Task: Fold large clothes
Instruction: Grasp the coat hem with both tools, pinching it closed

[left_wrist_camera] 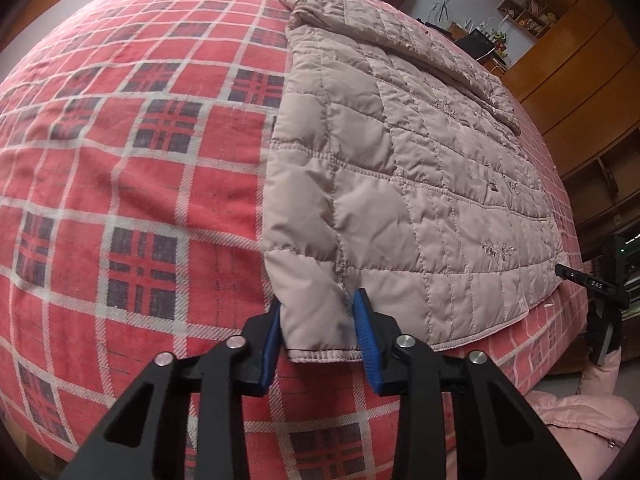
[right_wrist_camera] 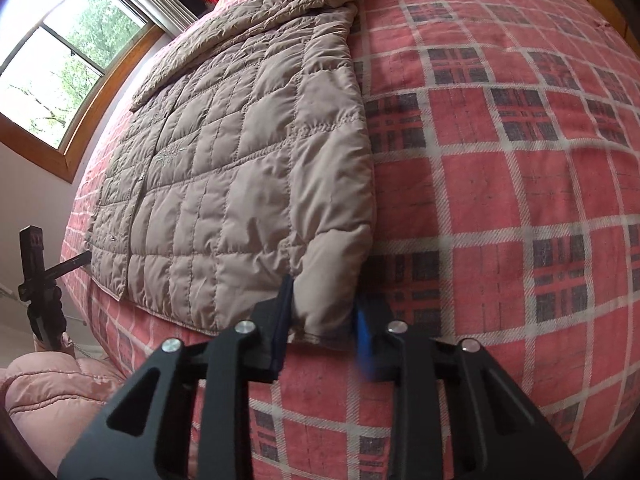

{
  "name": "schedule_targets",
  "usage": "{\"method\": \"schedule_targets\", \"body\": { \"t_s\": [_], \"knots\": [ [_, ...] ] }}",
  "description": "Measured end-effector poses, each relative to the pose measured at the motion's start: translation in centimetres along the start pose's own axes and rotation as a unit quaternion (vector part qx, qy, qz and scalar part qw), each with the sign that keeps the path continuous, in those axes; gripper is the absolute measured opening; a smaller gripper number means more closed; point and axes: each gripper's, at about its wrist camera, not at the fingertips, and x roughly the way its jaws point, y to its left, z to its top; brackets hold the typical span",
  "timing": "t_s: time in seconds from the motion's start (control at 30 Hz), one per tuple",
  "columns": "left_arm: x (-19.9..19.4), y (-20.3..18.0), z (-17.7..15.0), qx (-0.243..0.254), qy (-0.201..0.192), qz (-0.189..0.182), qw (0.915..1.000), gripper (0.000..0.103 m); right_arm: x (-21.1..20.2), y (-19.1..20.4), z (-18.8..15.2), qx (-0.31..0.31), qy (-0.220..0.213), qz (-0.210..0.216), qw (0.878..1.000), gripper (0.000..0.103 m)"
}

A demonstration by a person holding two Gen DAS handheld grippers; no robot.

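Note:
A beige quilted jacket lies flat on a bed with a red plaid cover, sleeves folded in across its upper part. In the left wrist view my left gripper is open, its blue pads either side of the jacket's near left hem corner. In the right wrist view the same jacket spreads to the left, and my right gripper is open around the near right hem corner; its right pad is blurred. Each gripper also shows at the other view's edge: right gripper, left gripper.
A pink padded garment lies below the bed's near edge, seen also as the pink garment. Wooden cabinets stand to the right of the bed and a window to its left. Open plaid cover lies right of the jacket.

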Motion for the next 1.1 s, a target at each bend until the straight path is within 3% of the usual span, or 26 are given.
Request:
{"method": "schedule_targets", "body": {
  "t_s": [0.07, 0.53, 0.8, 1.1],
  "knots": [
    [-0.2, -0.1, 0.0, 0.0, -0.003, -0.005, 1.0, 0.022, -0.1, 0.0, 0.0, 0.0, -0.001, 0.003, 1.0, 0.019],
    [-0.6, -0.5, 0.1, 0.007, -0.017, -0.01, 0.9998, 0.015, -0.3, 0.2, 0.0, -0.003, -0.009, 0.002, 1.0, 0.014],
    [-3.7, -1.8, 1.0, 0.021, -0.064, -0.046, 0.9967, 0.013, -3.0, 1.3, 0.5, -0.011, -0.048, 0.024, 0.999, 0.01],
    [-7.4, -3.6, 1.1, 0.051, -0.121, -0.053, 0.9899, 0.012, -7.1, 3.8, 0.0, -0.049, -0.108, 0.019, 0.993, 0.01]
  ]
}}
